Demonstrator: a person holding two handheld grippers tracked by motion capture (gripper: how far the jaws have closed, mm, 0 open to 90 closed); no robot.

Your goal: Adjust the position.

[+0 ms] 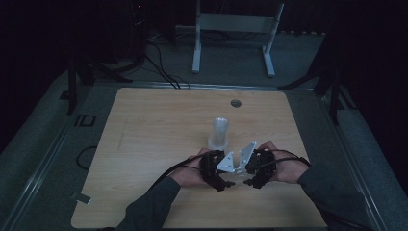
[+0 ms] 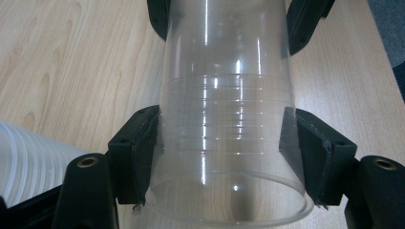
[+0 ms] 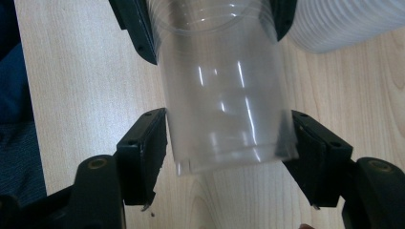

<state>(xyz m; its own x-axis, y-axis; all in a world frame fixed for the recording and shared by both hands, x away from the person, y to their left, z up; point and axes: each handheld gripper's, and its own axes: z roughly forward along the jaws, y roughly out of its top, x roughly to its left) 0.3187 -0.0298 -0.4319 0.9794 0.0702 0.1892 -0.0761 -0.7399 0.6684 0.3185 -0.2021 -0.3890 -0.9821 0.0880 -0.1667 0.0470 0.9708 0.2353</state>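
A clear plastic cup [image 2: 224, 109] lies level between my two grippers, just above the wooden table [image 1: 159, 130]. My left gripper [image 2: 219, 157] is shut on it near the wide rim, with both pads pressed on the ribbed wall. My right gripper [image 3: 229, 152] brackets the cup's [image 3: 219, 95] narrow base, and a thin gap shows at one pad, so it stands open around the cup. In the high view the left gripper [image 1: 222, 182] and the right gripper [image 1: 251, 181] face each other tip to tip near the table's front.
An upright stack of translucent cups [image 1: 219, 132] stands just behind the grippers, mid-table; its ribbed side shows in the left gripper view [image 2: 28, 157] and in the right gripper view [image 3: 344, 24]. A small grey cable port [image 1: 235, 103] sits near the far edge.
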